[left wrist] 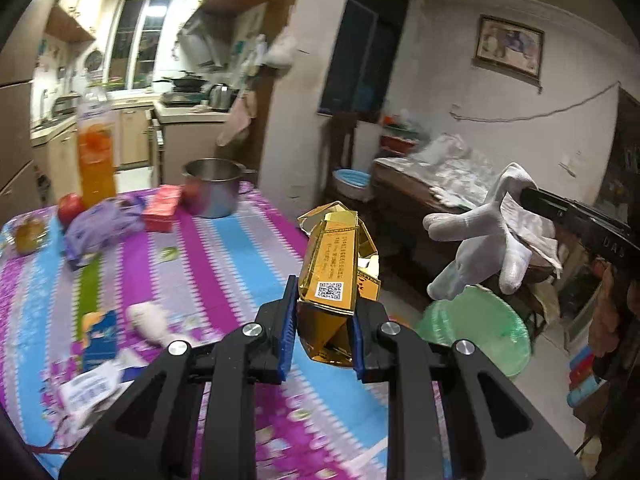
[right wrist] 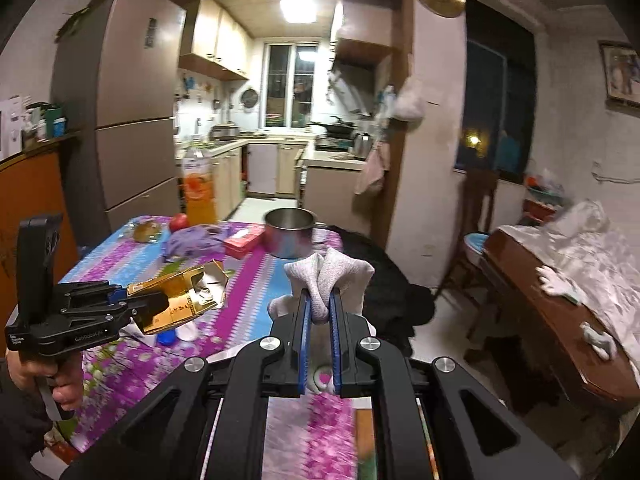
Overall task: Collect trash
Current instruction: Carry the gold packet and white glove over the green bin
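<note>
Left claw point(left wrist: 325, 322) squeezing crushed shiny gold cardboard box point(left wrist: 334, 276). Right claw point(right wrist: 320, 312) pinching white cloth glove point(left wrist: 478, 236). Green-lined round trash bin point(left wrist: 476, 328) waiting below right of left claw. Nothing dropped in yet. Blue paper carton point(left wrist: 100, 338) lying left of it on table, maybe trash.

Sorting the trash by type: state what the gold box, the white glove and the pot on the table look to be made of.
Gold box: thin card with a shiny metallic-foil finish; it mirrors light and is creased and crushed.
White glove: soft knit fabric, probably cotton; matte, limp, with a visible weave.
Pot: brushed metal, likely stainless steel; grey sheen reflecting the cloth.
</note>
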Tool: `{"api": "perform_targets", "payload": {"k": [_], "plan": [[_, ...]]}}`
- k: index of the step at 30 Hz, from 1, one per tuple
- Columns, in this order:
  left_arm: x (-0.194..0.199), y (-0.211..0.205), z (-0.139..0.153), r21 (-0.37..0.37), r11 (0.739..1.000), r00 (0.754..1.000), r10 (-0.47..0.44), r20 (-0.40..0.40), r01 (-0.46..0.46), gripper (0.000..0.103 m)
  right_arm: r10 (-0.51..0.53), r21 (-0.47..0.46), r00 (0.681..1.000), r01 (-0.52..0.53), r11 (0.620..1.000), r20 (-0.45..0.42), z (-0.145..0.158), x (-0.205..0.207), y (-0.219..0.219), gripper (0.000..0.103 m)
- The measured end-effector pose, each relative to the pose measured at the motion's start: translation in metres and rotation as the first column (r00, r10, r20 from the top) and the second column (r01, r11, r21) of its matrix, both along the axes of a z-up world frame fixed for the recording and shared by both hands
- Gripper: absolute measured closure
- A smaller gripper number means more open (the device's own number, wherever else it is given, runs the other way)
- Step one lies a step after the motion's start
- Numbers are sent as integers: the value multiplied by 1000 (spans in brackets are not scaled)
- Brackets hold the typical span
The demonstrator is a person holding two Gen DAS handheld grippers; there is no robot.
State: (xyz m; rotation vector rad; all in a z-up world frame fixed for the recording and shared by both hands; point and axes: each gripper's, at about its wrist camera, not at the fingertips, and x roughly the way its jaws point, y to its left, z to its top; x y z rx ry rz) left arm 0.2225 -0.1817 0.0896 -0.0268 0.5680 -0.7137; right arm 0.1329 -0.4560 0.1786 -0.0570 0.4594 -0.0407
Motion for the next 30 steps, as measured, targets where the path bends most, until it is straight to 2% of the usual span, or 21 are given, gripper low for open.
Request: {"api": "perform_targets", "payload": {"k": [9,18,27,30], "plan": [[-8,-80,-8,10,992,992,-125,-21,125,82,-135,11,991,135,991,-13,-4,-43,-77,93],[-24,-148,-21,35,976,976,-214,-43,216,82,-232,22,971,234,972,-55,-27,-70,-123,93],[-42,-204,-37,90,955,958,-280,-57,284,82,-305,62,938,318,946,-161,-63,-84,-170,93],[-47,-218,-45,112,946,952,-299,-66,305,82,-314,93,922,341,935,-225,-81,-86,-190,93]]}}
